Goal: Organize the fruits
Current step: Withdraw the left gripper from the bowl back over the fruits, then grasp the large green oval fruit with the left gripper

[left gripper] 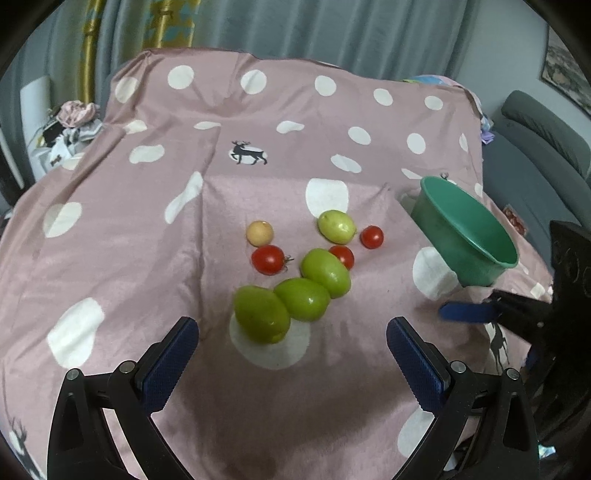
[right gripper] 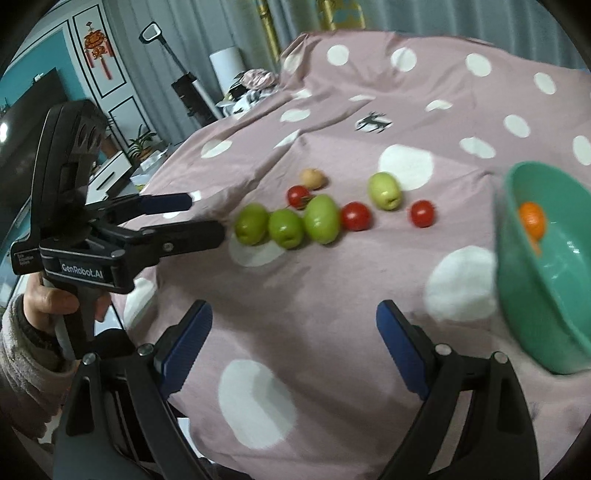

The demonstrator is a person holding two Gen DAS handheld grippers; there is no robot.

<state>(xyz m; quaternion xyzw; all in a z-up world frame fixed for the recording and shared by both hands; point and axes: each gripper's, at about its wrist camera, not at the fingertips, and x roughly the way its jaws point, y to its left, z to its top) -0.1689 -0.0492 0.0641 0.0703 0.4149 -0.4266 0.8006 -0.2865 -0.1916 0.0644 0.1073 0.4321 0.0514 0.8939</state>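
Several green fruits lie on the pink dotted cloth [left gripper: 110, 229]: three in a row [left gripper: 302, 298] and a paler one [left gripper: 336, 226] behind. Three red tomatoes [left gripper: 268, 259] and a small tan fruit [left gripper: 260, 232] lie among them. A green bowl [left gripper: 469, 236] stands tilted at the right; in the right wrist view it [right gripper: 532, 295] holds an orange fruit [right gripper: 532, 218]. My left gripper [left gripper: 291, 354] is open and empty, just short of the nearest green fruit [left gripper: 261, 319]. My right gripper [right gripper: 293, 338] is open and empty, left of the bowl.
The cloth covers a table that drops off at the front and sides. A grey sofa [left gripper: 535, 147] stands at the right. Curtains [left gripper: 295, 26] hang behind. Clutter [left gripper: 70, 122] sits beyond the far left corner. The left gripper [right gripper: 192, 214] shows in the right wrist view, beside the green fruits.
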